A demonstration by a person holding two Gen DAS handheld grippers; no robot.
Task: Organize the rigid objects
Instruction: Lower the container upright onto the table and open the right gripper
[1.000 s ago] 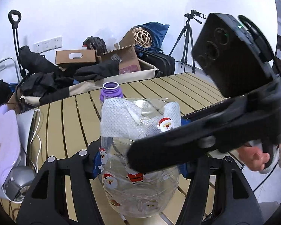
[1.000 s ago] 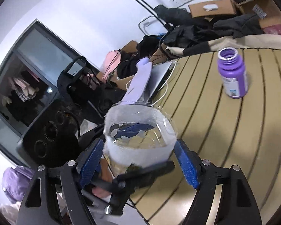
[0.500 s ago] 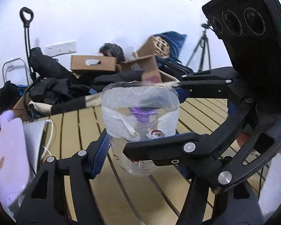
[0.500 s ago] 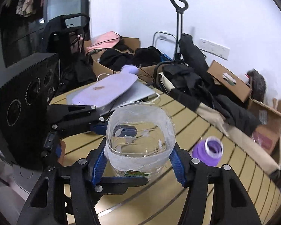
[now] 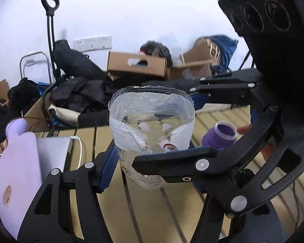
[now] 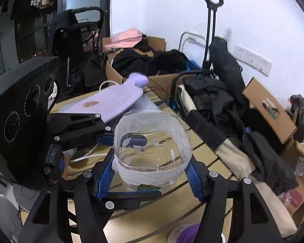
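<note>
Brightness: both views evenly lit, bright and diffuse; the white wall (image 5: 152, 16) reads almost blown out.
Shadows: soft and faint on the table (image 5: 143, 208); no hard edges.
Glare: small highlights on the clear plastic container (image 5: 152, 125), which shows reflections on its rim.
Blur: motion smear on the purple bottle (image 5: 219, 135) and the cardboard boxes (image 5: 136, 63) in the left view; right view sharper.
Distortion: strong fisheye bending, dark vignette in the corners.
Dark area: window (image 6: 30, 20) at the right view's upper left is dim.

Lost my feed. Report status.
Both grippers, left and right, shut on jar. Jar upright, above table. Purple bottle beside it.
</note>
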